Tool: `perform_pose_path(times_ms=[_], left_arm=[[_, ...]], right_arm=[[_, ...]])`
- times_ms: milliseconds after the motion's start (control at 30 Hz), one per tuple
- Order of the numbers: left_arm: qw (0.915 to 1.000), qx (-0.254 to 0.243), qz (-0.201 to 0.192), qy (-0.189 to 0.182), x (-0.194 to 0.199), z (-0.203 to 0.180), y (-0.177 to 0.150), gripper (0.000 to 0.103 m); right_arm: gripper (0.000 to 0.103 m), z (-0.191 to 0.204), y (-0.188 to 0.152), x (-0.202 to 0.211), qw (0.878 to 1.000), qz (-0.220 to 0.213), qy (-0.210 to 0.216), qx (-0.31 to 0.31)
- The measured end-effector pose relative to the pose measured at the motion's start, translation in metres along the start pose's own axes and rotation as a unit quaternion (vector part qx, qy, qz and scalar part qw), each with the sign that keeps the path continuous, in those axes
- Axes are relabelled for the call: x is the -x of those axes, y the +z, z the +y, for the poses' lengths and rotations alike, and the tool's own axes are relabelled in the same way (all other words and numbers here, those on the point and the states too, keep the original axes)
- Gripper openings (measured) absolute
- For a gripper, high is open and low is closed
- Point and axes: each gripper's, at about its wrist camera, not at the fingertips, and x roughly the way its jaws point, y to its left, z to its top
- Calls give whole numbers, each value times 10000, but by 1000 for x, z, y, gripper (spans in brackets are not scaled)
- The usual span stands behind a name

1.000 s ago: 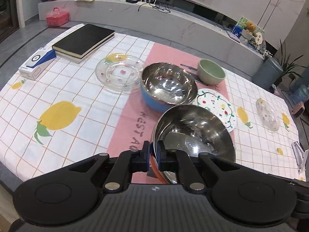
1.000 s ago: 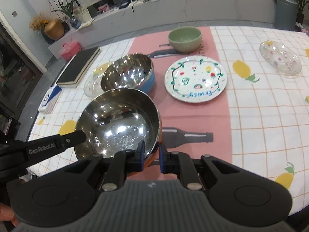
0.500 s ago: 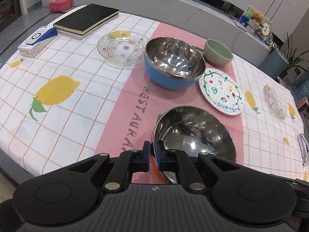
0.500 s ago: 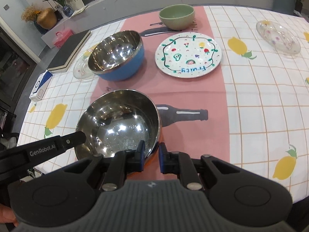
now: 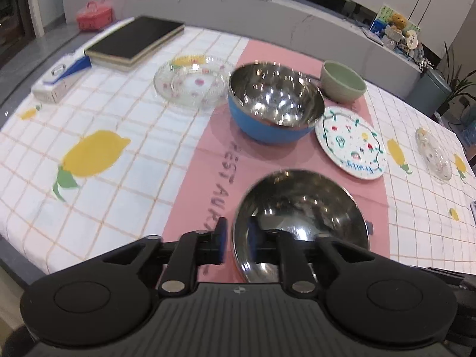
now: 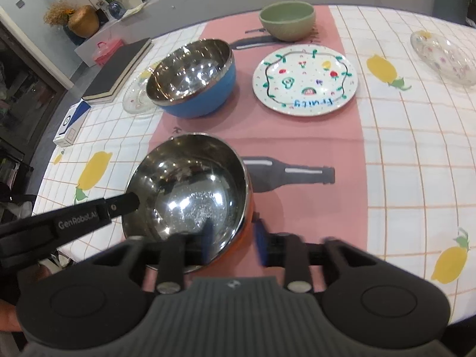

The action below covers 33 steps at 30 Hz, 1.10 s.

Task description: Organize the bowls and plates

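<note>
Left gripper: black ribbed housing, two round black discs, silver pivot screws, black linkage arms, blue finger pads. Right gripper: same build, blue pads motion-blurred. White "GenRobot.AI" lettering marks the left gripper's black finger, seen in the right wrist view.

orange steel bowl upright, near table edge

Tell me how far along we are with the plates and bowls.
Done: nothing is stacked yet. In hand: the orange bowl looks set down, with the left tool and right tool both open astride its rim. Left: the blue bowl, green bowl, painted plate, left glass plate and right glass plate all sit unstacked.
</note>
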Motion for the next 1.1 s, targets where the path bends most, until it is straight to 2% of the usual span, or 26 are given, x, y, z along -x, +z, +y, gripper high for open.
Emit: perform_pose_path(times_ms=[33,233,433,567,800,1100], left_arm=[[10000,2,-45,13,1,0,3,34],[9992,70,-382,-112,13,5,31,34],[9978,-45,-642,-164,12,2,69,34],[9971,25,-707,-276,-1,5,93,34],[9982,260,-449,-305,-53,16,123,34],[9995,22,5,-311,-95,20,135,34]], right_arm=[[39,0,1,1,10000,-4,-30,58],[40,-7,18,21,9996,-256,123,87],[40,-1,64,27,9979,-622,63,140],[40,5,87,19,9974,-692,57,180],[40,15,131,-17,9978,-629,-115,187],[37,6,162,-80,9991,-254,-317,-128]])
